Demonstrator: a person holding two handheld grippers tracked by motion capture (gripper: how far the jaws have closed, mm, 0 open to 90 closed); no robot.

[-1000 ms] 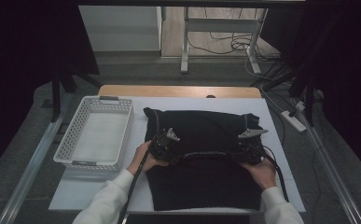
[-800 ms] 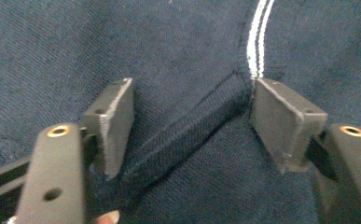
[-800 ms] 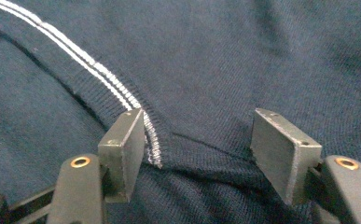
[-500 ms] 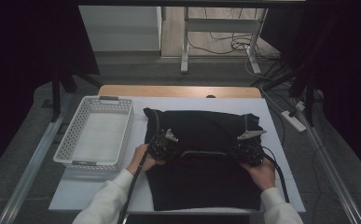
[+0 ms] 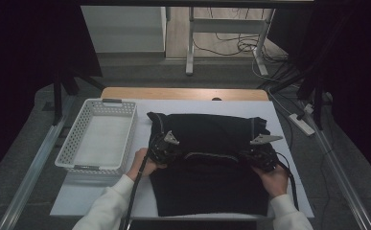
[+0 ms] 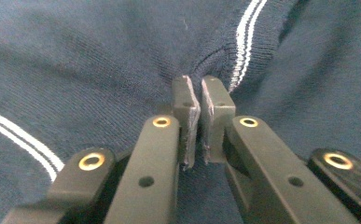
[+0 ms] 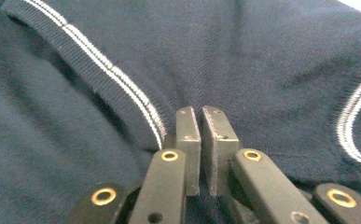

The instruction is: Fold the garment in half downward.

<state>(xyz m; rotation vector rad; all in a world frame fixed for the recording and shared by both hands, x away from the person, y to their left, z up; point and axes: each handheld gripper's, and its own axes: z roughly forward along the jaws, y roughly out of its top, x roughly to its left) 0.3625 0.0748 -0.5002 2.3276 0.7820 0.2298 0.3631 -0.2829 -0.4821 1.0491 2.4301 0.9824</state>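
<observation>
Near edge, 6 o'clock: two white sleeves enter the high view, one hand on each claw.

Left claw (image 5: 161,149) sits at about 9 o'clock of the shirt (image 5: 207,191), at its left edge. In the left gripper view the pads (image 6: 186,105) stand nearly together, only a thin slit between them, with a pucker of navy knit gathered at their tips. Judged: clamped on a pinch of the shirt, though the fabric inside the slit is hard to see.

Right claw (image 5: 260,157) sits at about 3 o'clock of the shirt, at its right edge. In the right gripper view the pads (image 7: 189,135) are likewise almost closed, tips pressed into the cloth just beside a ribbed band with two white stripes (image 7: 108,74). Judged: also pinching the shirt.

Both claws lie on one line across the garment, level with each other. Likely reason: a two-point hold at matching heights keeps the fold line straight while the cloth is folded or dragged.

Shirt: dark navy, lying flat in the middle of the white tabletop (image 5: 101,191), near hem toward 6 o'clock, upper part already doubled toward 12 o'clock.

Basket (image 5: 65,153): white, perforated, at 9 o'clock, just beside the shirt; probably the destination for the folded shirt.

Far, 12 o'clock: wooden edge of the tabletop, then floor with cables (image 5: 240,45).
</observation>
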